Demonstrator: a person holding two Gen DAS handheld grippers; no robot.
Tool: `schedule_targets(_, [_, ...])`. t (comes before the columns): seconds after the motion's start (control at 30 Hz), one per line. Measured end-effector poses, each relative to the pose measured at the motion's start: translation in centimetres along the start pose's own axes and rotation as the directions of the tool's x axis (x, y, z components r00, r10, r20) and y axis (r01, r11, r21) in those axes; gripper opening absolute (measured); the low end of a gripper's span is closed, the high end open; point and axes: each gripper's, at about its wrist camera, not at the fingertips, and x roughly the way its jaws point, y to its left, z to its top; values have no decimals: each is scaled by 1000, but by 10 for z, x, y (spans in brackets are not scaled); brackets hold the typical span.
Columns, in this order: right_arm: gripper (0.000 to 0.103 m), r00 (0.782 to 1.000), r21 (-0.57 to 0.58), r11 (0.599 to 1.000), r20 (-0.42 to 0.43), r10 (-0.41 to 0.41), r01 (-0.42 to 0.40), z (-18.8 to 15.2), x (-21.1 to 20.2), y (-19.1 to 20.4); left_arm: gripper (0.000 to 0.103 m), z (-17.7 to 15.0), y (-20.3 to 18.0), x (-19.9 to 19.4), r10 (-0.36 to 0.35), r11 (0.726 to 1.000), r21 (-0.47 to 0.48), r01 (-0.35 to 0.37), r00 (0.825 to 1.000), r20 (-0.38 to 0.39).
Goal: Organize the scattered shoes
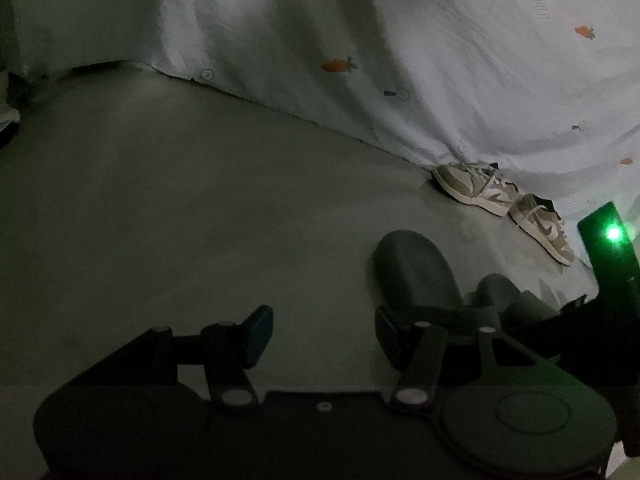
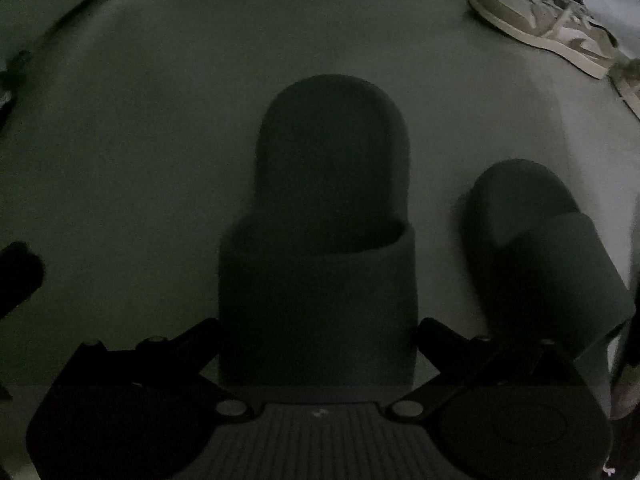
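Note:
Two dark slippers lie on the dim floor. In the right wrist view the nearer slipper (image 2: 320, 240) sits between the wide-spread fingers of my right gripper (image 2: 318, 340); whether the pads press it I cannot tell. The second slipper (image 2: 536, 248) lies just right of it. A pair of tan sneakers (image 1: 476, 188) (image 1: 544, 228) rests by the hanging bedsheet; one also shows in the right wrist view (image 2: 548, 28). My left gripper (image 1: 320, 340) is open and empty, with a slipper (image 1: 416, 272) ahead to its right.
A pale bedsheet with carrot prints (image 1: 400, 60) hangs along the far side. The other gripper's body with a green light (image 1: 612, 236) is at the right edge. Bare floor (image 1: 180, 200) spreads to the left.

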Motion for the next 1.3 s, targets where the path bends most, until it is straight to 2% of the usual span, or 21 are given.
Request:
schedule_targets(0.17, [103, 996, -39, 999, 83, 23, -20, -3, 5, -6, 58, 0, -3, 3, 4, 1000, 22, -4, 1000, -18])
schedule_targets(0.33, [102, 993, 84, 996, 121, -9, -1, -15, 11, -5, 58, 0, -5, 2, 5, 999, 33, -4, 1000, -22])
schedule_targets(0.47, [102, 996, 207, 978, 83, -45, 27, -35, 0, -14, 58, 0, -5, 3, 8, 1000, 26, -7, 1000, -24])
schedule_targets(0.6, [103, 998, 206, 978, 52, -38, 26, -51, -7, -15, 58, 0, -8, 7, -1, 1000, 21, 2, 999, -35])
schedule_targets(0.7, [103, 996, 217, 976, 85, 18, -36, -59, -14, -20, 58, 1, -12, 9, -10, 999, 41, 12, 999, -39])
schedule_targets(0.73, [103, 992, 212, 974, 114, 59, -83, -63, -22, -25, 58, 1, -14, 9, -14, 998, 53, 16, 999, -42])
schedule_targets(0.8, [103, 969, 173, 973, 221, 111, -151, -77, -44, -33, 58, 2, -17, 11, -20, 997, 72, 24, 999, -49])
schedule_targets(0.87, [103, 955, 120, 984, 284, 90, -129, -86, -66, -36, 58, 2, -21, 14, -27, 995, 89, 33, 998, -59])
schedule_targets(0.93, [103, 946, 98, 992, 323, 38, -73, -94, -82, -41, 58, 2, -26, 17, -37, 993, 108, 44, 997, -68])
schedule_targets(1.07, [102, 937, 179, 984, 346, -47, -17, -106, -86, -71, 58, 4, -33, 20, -48, 990, 130, 56, 996, -69])
schedule_targets(1.2, [85, 932, 267, 963, 357, -62, -39, -113, -66, -91, 58, 5, -40, 23, -57, 986, 149, 68, 995, -81])
schedule_targets(1.3, [81, 934, 257, 966, 336, -121, 33, -120, -50, -104, 59, 4, -48, 27, -68, 982, 169, 85, 993, -99])
